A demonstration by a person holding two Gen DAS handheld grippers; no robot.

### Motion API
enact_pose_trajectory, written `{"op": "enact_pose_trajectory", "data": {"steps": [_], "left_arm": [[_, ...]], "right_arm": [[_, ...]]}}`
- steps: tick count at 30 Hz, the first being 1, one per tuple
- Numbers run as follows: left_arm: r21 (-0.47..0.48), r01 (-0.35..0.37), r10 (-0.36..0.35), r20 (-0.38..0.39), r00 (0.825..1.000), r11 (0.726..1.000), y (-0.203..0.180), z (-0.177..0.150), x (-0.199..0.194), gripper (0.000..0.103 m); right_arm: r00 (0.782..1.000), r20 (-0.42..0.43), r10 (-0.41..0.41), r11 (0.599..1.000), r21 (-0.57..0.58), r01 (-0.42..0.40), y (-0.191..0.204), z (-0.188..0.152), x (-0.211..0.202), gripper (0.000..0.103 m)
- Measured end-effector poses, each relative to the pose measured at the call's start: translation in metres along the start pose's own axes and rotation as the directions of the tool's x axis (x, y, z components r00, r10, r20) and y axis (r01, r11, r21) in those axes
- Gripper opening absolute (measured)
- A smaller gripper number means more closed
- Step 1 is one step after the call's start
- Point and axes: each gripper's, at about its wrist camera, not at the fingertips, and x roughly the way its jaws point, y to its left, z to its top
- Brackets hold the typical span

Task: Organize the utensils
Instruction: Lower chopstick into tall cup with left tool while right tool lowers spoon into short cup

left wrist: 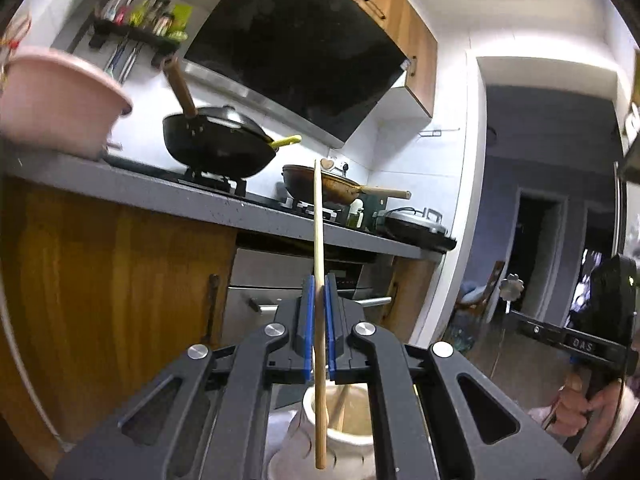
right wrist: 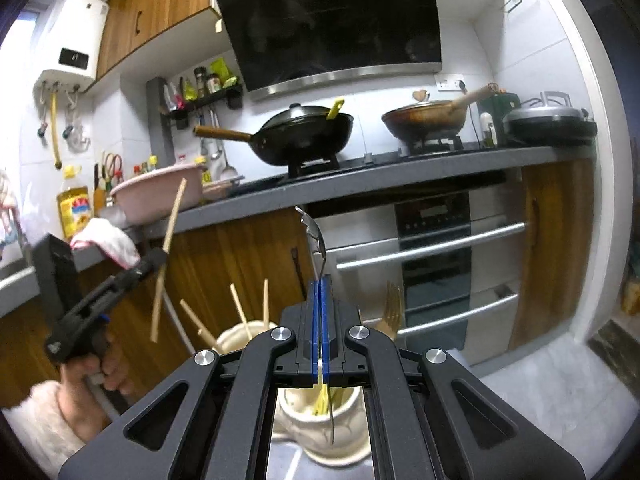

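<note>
My left gripper (left wrist: pixel 319 282) is shut on a long wooden chopstick (left wrist: pixel 318 240) that stands upright, its lower end over a white ceramic holder (left wrist: pixel 320 440). In the right wrist view the left gripper (right wrist: pixel 158 258) holds the same chopstick (right wrist: pixel 170 232) tilted, left of a white holder (right wrist: pixel 230 338) with several chopsticks. My right gripper (right wrist: pixel 321 282) is shut on a metal spoon (right wrist: pixel 316 236), its handle pointing down into another white holder (right wrist: pixel 324 428) with yellow utensils. The right gripper (left wrist: pixel 576 344) also shows at the far right of the left wrist view.
A grey counter (right wrist: pixel 400 176) carries a black wok (right wrist: pixel 304 136), a brown pan (right wrist: pixel 424 120), a pink basin (right wrist: pixel 160 196) and an electric griddle (right wrist: pixel 548 122). An oven (right wrist: pixel 436 264) sits under the counter. A gold fork (right wrist: pixel 394 312) stands beside my right gripper.
</note>
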Motion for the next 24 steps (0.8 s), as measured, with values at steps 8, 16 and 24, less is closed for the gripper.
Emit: {"op": "enact_pose_trajectory", "data": {"steps": [8, 16, 24], "left_arm": [[-0.105, 0.078, -0.079, 0.002, 0.997, 0.991, 0.017, -0.016, 0.054, 0.005], [-0.019, 0.117, -0.118, -0.034, 0.993, 0.993, -0.004, -0.036, 0.069, 0.005], [-0.023, 0.133, -0.134, -0.052, 0.99, 0.991, 0.003, -0.038, 0.06, 0.005]], "right_arm": [[1.0, 0.008, 0.015, 1.0, 0.005, -0.015, 0.0, 0.001, 0.023, 0.002], [1.0, 0.023, 0.02, 1.0, 0.015, -0.02, -0.005, -0.009, 0.04, 0.002], [0.999, -0.038, 0.038, 0.999, 0.007, -0.037, -0.003, -0.029, 0.055, 0.002]]}}
